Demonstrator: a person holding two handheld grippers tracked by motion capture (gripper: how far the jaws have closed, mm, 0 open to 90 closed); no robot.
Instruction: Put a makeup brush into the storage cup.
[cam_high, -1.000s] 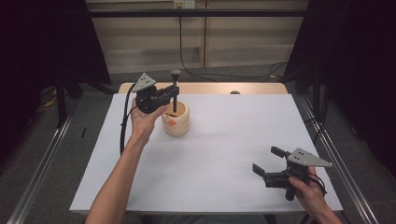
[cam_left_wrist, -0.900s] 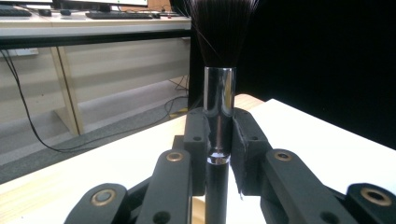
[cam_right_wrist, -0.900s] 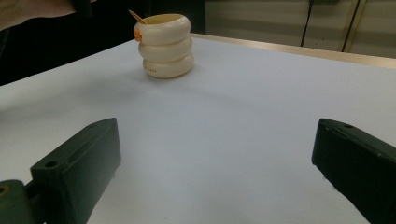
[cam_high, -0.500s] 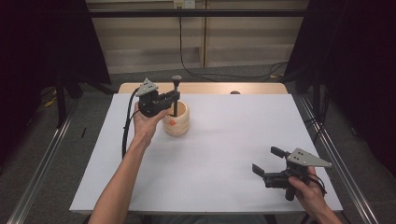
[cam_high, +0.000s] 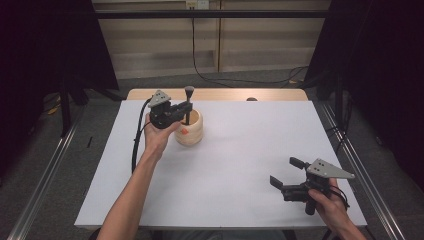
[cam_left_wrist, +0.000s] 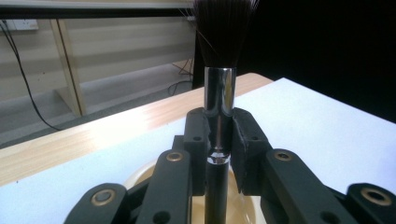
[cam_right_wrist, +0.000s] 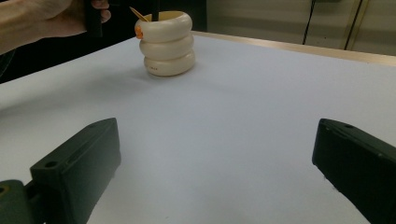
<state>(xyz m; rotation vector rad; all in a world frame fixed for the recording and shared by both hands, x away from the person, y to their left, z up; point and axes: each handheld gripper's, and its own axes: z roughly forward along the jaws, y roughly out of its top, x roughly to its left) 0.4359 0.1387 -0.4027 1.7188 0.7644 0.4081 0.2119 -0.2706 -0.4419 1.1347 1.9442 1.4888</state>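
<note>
Tongs round glossy metal-collared brush

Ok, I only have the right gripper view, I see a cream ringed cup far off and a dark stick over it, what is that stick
Observer: A makeup brush, bristles up, with a silver ferrule.
Operator: Is it held?
Observer: Yes, the left hand-held gripper is clamped on it at the ferrule's lower end.
Operator: Is the handle in the cup?
Observer: In the high view the handle dips into the cup.
Operator: Where is my own hand-held gripper?
Observer: The right hand-held gripper sits open near the table's front right corner.
</note>
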